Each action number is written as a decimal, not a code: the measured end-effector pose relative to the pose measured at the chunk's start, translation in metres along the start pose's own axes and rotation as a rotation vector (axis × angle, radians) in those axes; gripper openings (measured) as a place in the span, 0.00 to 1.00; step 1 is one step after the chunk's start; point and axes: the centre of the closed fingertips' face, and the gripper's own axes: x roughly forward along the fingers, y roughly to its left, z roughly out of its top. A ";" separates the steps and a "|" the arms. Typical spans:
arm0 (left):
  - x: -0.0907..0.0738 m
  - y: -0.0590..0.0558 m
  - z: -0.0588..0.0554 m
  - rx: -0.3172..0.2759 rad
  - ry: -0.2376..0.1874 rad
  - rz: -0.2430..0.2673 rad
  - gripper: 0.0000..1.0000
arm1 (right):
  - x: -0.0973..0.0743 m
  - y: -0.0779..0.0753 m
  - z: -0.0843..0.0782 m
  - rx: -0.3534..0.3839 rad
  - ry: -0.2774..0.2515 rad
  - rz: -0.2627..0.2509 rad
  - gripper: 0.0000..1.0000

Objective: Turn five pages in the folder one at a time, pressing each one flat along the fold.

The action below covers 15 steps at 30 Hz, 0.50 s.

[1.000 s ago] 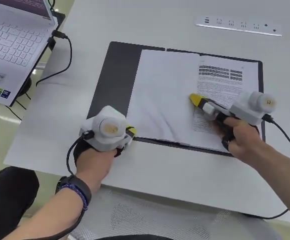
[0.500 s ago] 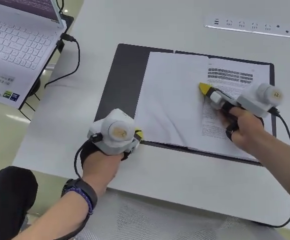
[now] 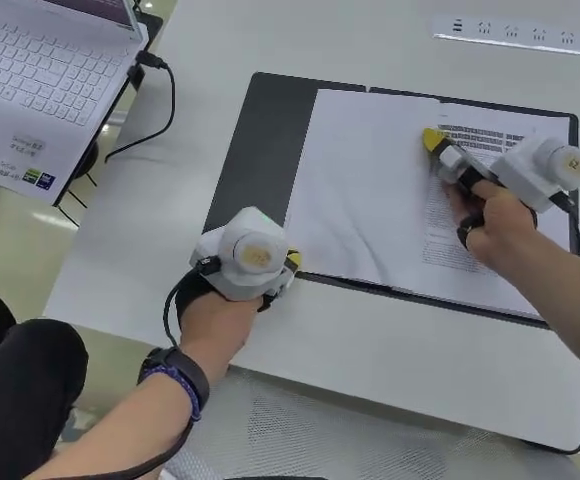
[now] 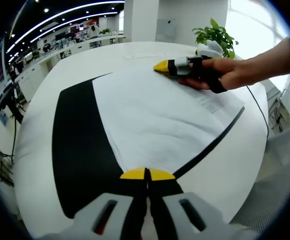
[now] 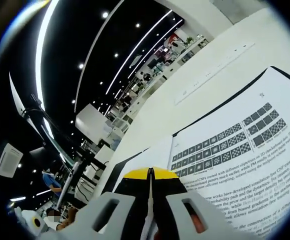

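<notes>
Presently: right gripper [image 3: 432, 139], jaws closed on nothing, yellow tip down on the paper in the upper right of the head view, at or just beside the top end of the fold [image 3: 415, 210]. Fold: long axis runs from there down the frame, slanting slightly left, to the folder's near edge. Folder [image 3: 260, 150]: open, flat on the table [image 3: 370, 350], centre of frame; blank page [image 3: 355, 190] left of the fold, printed page [image 3: 470, 240] right. Left gripper [image 3: 290, 262]: jaws closed, empty, tip at the blank page's lower left corner. Judgement: right gripper nearer; pressing stroke would run down-frame along the fold.
</notes>
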 end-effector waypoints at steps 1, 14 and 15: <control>0.000 0.000 0.000 0.003 0.002 0.001 0.00 | 0.001 0.001 0.001 -0.005 -0.007 -0.004 0.00; -0.004 0.001 -0.002 0.004 0.005 -0.003 0.00 | 0.020 -0.018 0.018 0.055 -0.087 -0.054 0.00; -0.004 0.001 -0.002 0.004 0.005 -0.003 0.00 | 0.021 -0.018 0.019 0.056 -0.089 -0.056 0.00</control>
